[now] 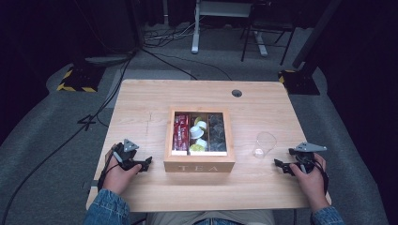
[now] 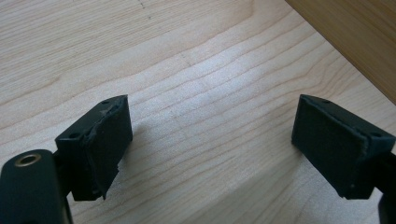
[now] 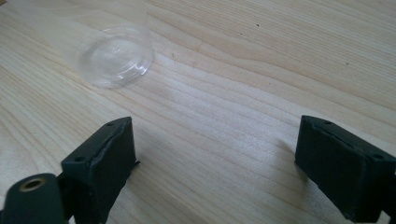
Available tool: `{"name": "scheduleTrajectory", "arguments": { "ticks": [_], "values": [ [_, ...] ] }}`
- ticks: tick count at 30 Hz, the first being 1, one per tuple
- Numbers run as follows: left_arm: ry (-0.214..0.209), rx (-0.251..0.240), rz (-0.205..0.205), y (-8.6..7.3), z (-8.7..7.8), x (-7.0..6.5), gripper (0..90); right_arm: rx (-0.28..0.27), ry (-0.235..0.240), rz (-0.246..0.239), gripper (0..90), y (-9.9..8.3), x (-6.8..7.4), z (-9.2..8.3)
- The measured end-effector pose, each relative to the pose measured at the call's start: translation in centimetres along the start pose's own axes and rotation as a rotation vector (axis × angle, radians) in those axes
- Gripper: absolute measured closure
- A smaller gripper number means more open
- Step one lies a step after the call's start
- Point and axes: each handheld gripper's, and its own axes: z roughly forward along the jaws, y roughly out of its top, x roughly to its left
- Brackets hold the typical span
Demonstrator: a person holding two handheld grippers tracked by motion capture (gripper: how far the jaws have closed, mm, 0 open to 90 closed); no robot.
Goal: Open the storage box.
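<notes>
High view. A pale wooden table (image 1: 141, 103) carries a square wooden tea box (image 1: 199, 164) marked TEA at its centre, lid off or glazed, I cannot tell which. It has three compartments: red sachets (image 1: 180, 132) on the left, small white and yellow capsules (image 1: 198, 132) in the middle, dark packets (image 1: 216, 132) on the right. A clear plastic cup (image 1: 264, 144) stands upright just right of the box, likely set there to receive something from it. The left gripper (image 1: 145, 163) rests on the table near the box's left wall, held in the person's left hand (image 1: 119, 174). The right gripper (image 1: 280, 165) rests near the table's right edge, close to the cup, in the right hand (image 1: 309, 180). Both hands sit symmetric, a ready posture by the look of it.

Left gripper view. The jaws stand wide apart with bare wood grain between them, gripping nothing. The box's wall crosses the far right corner.

Right gripper view. The jaws are spread wide with nothing between. The cup (image 3: 109, 49) lies ahead to the far left, apart from the pads, so a short reach would probably bring it in.
</notes>
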Motion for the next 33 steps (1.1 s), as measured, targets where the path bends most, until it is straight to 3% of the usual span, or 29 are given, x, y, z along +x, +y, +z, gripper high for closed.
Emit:
{"name": "scheduleTrajectory", "arguments": {
  "ticks": [5,9,14,18,21,24,28,33],
  "values": [
    [0.026,0.025,-0.002,0.2,-0.5,0.0,17.5,0.0,0.0,0.0,12.1,0.0,0.0,0.0],
    [0.033,0.01,0.004,0.8,-1.1,0.2,18.5,0.0,0.001,0.0,12.1,0.0,0.0,0.0],
    [0.0,-0.012,0.0,1.5,-2.1,-0.1,19.4,-0.001,0.001,0.0,12.2,0.0,0.0,0.0],
    [-0.05,-0.043,-0.017,2.1,-2.8,-0.4,22.2,-0.001,0.001,0.0,12.2,0.0,0.0,0.0],
    [-0.061,-0.065,-0.01,2.5,-3.4,-0.6,22.3,-0.001,0.001,0.0,12.1,0.0,0.0,0.0],
    [-0.063,-0.066,0.033,2.9,-4.0,-0.9,23.5,-0.001,0.001,0.001,12.2,0.0,0.0,0.0],
    [-0.068,-0.064,0.057,3.5,-4.5,-1.5,23.7,-0.001,0.001,0.0,12.2,0.0,0.0,0.0],
    [-0.08,-0.092,0.051,3.9,-5.1,-2.1,23.8,-0.001,0.001,0.001,12.2,0.0,0.0,0.0]
  ]
}}
